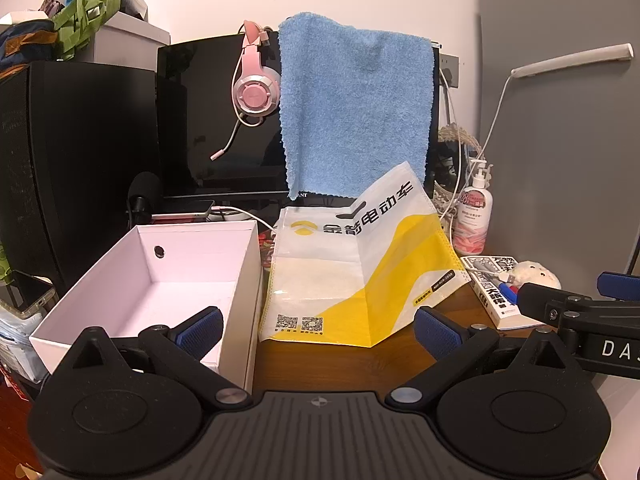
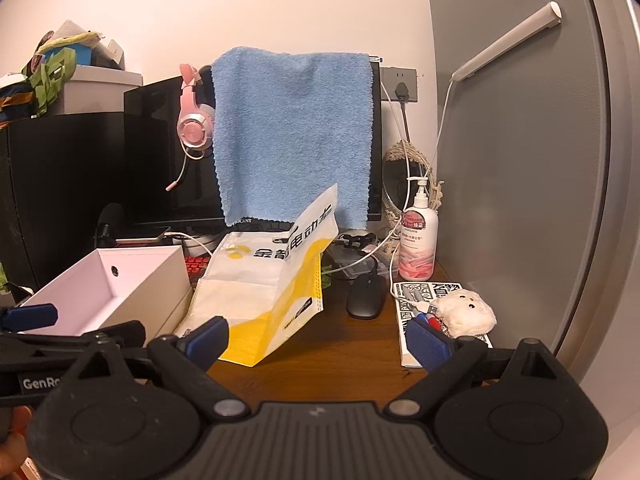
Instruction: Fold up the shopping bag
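Note:
A white and yellow shopping bag [image 1: 356,264] with black lettering lies partly folded on the wooden desk, its far right corner raised against the monitor. My left gripper [image 1: 318,330] is open just in front of the bag's near edge, nothing between its blue pads. The right gripper [image 1: 560,300] reaches in from the right in this view. In the right wrist view the same bag [image 2: 272,280] sits left of centre, and my right gripper [image 2: 318,342] is open with the bag's near corner by its left pad. The left gripper [image 2: 28,316] shows at the left edge.
An open white box [image 1: 160,280] stands left of the bag. A blue towel [image 1: 356,108] hangs over a black monitor with a pink headset [image 1: 256,88]. On the right are a black mouse [image 2: 366,294], a lotion bottle [image 2: 418,244], a book [image 2: 436,320], a plush toy [image 2: 466,312] and a grey cabinet [image 2: 520,160].

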Demonstrator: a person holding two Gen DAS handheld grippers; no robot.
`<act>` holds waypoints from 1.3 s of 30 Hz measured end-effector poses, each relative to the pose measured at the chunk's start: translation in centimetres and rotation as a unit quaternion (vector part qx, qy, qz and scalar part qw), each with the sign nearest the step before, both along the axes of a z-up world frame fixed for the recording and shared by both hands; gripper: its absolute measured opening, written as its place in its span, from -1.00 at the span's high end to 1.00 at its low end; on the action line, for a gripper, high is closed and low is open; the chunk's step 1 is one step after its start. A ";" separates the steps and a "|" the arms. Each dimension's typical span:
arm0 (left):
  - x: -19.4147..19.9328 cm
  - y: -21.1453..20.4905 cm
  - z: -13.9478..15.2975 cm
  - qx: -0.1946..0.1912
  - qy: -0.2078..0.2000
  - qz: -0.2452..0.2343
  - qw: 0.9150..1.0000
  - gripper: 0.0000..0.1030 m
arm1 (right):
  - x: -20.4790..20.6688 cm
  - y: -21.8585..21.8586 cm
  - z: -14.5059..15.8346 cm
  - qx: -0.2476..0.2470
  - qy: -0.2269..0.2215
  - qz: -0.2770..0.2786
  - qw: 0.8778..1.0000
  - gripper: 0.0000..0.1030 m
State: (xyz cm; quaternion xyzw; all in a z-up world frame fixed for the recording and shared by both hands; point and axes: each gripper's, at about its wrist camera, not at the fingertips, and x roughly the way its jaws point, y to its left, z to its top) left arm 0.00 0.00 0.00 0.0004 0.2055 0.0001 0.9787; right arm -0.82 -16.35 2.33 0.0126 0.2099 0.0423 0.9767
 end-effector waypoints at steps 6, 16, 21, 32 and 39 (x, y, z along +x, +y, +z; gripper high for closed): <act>0.2 -0.1 0.0 0.009 0.006 0.003 1.000 -0.99 | 0.2 -0.7 0.1 0.003 0.003 0.001 1.000 -0.85; 0.2 0.4 0.2 0.003 0.004 0.001 1.000 -0.99 | 0.3 -0.7 0.0 0.005 0.003 0.006 1.000 -0.85; 0.2 0.4 -0.1 0.000 0.004 0.002 1.000 -0.99 | 0.5 -0.7 -0.2 0.014 0.001 0.015 1.000 -0.85; 0.7 1.0 -1.0 0.000 -0.014 0.012 1.000 -0.99 | 1.1 -0.7 -2.4 0.000 -0.039 -0.006 0.999 -0.95; 1.9 1.7 -2.7 -0.021 0.011 -0.013 1.000 -0.99 | 2.9 -2.0 -4.1 0.026 -0.010 -0.005 1.000 -0.99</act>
